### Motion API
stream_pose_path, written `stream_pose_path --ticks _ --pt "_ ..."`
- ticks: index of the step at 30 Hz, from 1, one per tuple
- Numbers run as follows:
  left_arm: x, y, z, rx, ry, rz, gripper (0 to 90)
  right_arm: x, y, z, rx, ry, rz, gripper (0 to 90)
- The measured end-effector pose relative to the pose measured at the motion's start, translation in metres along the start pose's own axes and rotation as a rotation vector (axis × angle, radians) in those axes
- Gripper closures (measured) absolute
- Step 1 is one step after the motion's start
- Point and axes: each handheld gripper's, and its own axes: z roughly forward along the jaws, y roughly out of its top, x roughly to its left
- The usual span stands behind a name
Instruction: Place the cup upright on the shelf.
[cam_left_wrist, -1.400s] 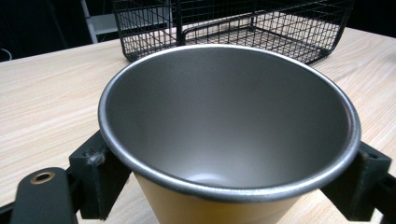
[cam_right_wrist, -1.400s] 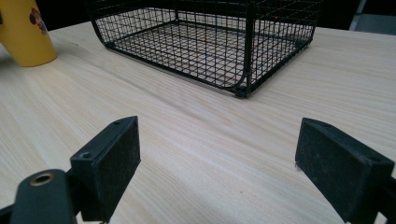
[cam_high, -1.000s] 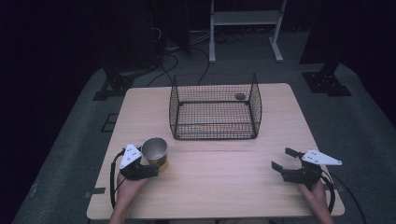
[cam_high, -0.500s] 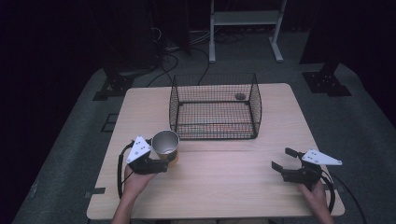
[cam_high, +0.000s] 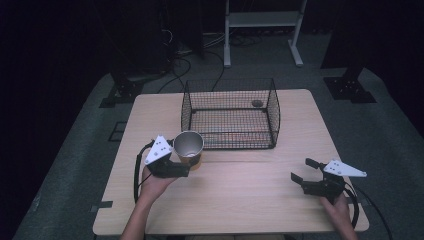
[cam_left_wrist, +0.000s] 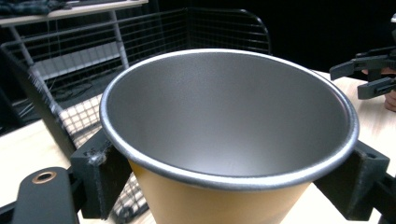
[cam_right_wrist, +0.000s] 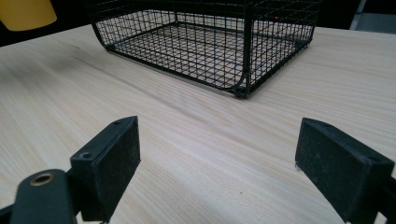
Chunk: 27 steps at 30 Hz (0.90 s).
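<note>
A paper cup (cam_high: 188, 146) with an orange wall and a grey inside is held upright above the table, just in front of the black wire basket (cam_high: 229, 113). My left gripper (cam_high: 186, 164) is shut on it; in the left gripper view the cup (cam_left_wrist: 224, 135) sits between both pads, with one fingertip (cam_left_wrist: 100, 175) pressed to its left wall. My right gripper (cam_high: 305, 172) rests low at the table's front right, its jaws wide apart and nothing between them. In the right gripper view the basket (cam_right_wrist: 210, 42) stands ahead and the cup's base (cam_right_wrist: 27, 13) shows at the top left.
The light wooden table (cam_high: 235, 195) has bare room between the two hands. A small dark round thing (cam_high: 257, 103) lies at the basket's far right corner. A white stand (cam_high: 260, 20) and cables are on the floor behind the table.
My left hand has lifted the cup and carried it up and to the right, toward the basket's front left corner. The right hand has stayed where it was.
</note>
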Motion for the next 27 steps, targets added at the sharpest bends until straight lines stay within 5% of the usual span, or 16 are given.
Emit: stream_pose_path --ticks 27 --pt "0.009 0.059 0.034 -0.024 -0.109 0.050 14.3 -0.001 0.000 -0.001 -0.007 0.008 0.011 13.0"
